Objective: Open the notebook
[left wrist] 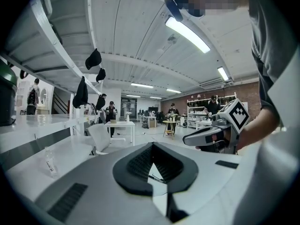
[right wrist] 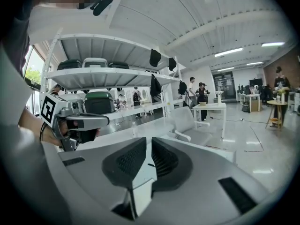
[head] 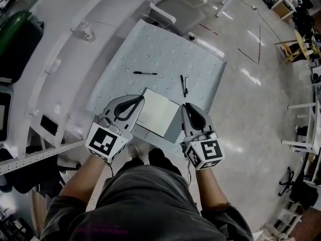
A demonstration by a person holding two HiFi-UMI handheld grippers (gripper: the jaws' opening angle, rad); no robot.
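Observation:
The white notebook [head: 158, 112] lies closed near the front edge of the pale patterned mat [head: 165, 54], between my two grippers. My left gripper [head: 143, 97] is at the notebook's far left corner. Its tips meet, and I cannot tell whether they pinch the cover; in the left gripper view [left wrist: 152, 145] nothing shows between the pads. My right gripper [head: 184, 106] is beside the notebook's right corner. In the right gripper view [right wrist: 146, 142] a narrow gap stays between its pads and only the table shows through it.
Two black pens [head: 145, 73] [head: 183, 84] lie on the mat beyond the notebook. A grey chair [head: 178, 6] stands behind the table. White shelving [head: 60, 59] with a dark green case [head: 17, 39] runs along the left. Polished floor lies to the right.

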